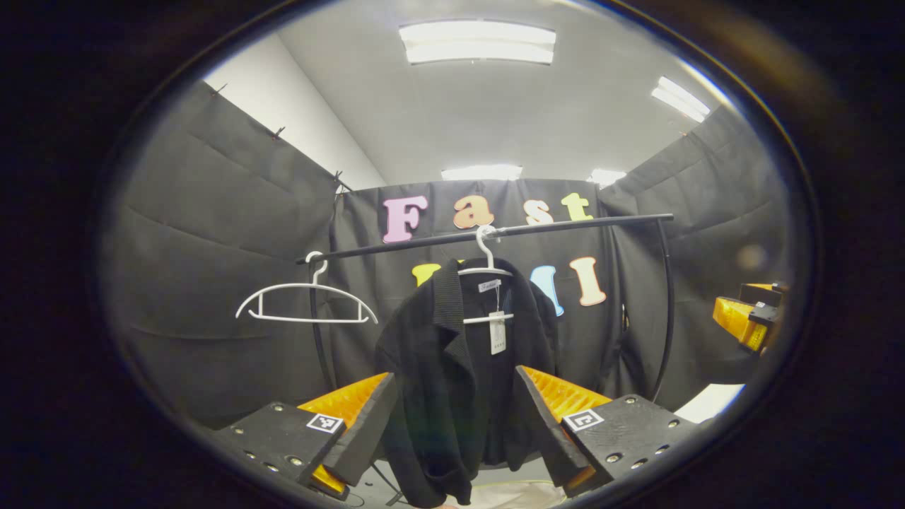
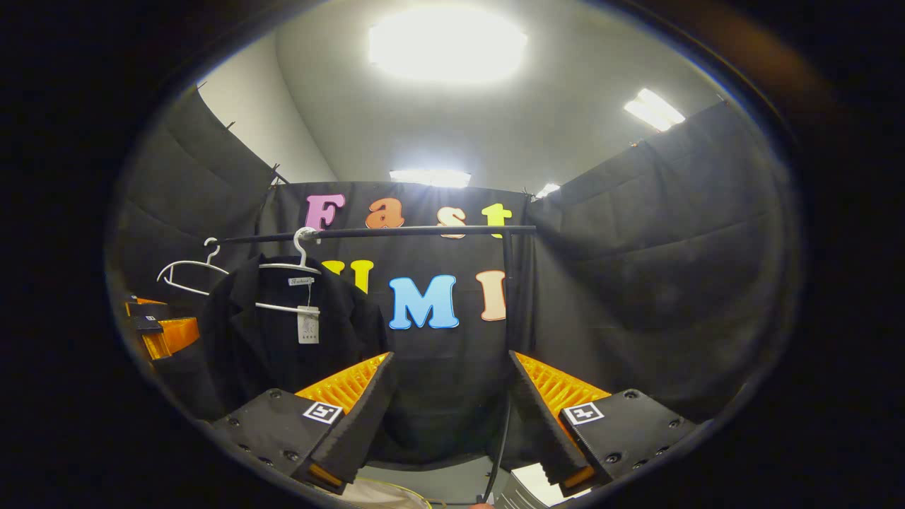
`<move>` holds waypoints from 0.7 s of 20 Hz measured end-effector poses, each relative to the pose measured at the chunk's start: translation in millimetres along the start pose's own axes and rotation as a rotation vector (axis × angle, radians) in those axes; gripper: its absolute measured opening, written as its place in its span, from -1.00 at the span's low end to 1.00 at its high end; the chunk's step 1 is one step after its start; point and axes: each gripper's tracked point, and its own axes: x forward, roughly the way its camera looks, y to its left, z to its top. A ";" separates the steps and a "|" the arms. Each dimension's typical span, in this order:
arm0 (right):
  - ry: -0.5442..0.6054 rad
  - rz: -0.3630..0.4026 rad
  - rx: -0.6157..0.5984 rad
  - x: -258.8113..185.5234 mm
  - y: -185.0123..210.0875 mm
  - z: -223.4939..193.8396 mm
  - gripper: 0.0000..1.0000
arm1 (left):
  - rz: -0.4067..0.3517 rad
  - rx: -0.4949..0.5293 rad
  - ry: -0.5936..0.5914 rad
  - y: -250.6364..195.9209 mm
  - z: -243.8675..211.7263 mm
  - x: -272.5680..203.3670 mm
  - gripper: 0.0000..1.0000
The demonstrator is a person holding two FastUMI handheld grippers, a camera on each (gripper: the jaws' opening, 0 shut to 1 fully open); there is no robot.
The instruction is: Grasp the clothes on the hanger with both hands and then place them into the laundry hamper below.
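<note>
A black jacket [image 1: 452, 382] with a white tag hangs on a white hanger [image 1: 485, 272] from a black rail [image 1: 565, 224]. My left gripper [image 1: 456, 385] stands open in front of it, fingers spread to either side of the cloth without pressing on it. In the right gripper view the same jacket [image 2: 276, 339] hangs at the left on its hanger [image 2: 293, 267]. My right gripper [image 2: 452, 382] is open, off to the jacket's right, facing the booth wall. A pale edge at the bottom, perhaps the hamper [image 1: 509, 495], is barely visible.
An empty white hanger [image 1: 305, 304] hangs on the rail's left end. The rail's upright post [image 2: 508, 311] stands right of the jacket. The other gripper shows at the far right edge [image 1: 749, 314] of the left gripper view and at the left edge [image 2: 159, 329] of the right one.
</note>
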 end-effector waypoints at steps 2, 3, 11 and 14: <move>0.001 0.004 -0.002 2.6 4.3 -0.3 0.94 | 0.001 0.000 -0.001 3.5 -0.3 1.6 0.94; 0.002 0.005 -0.002 3.8 6.9 -0.8 0.94 | 0.000 -0.001 0.001 4.8 -1.0 2.9 0.94; 0.015 0.029 -0.001 21.9 38.2 -8.0 0.94 | -0.020 -0.011 0.010 15.3 -9.5 25.7 0.94; 0.022 0.057 0.007 30.0 56.9 -12.5 0.93 | -0.028 -0.022 0.012 19.5 -13.4 34.9 0.94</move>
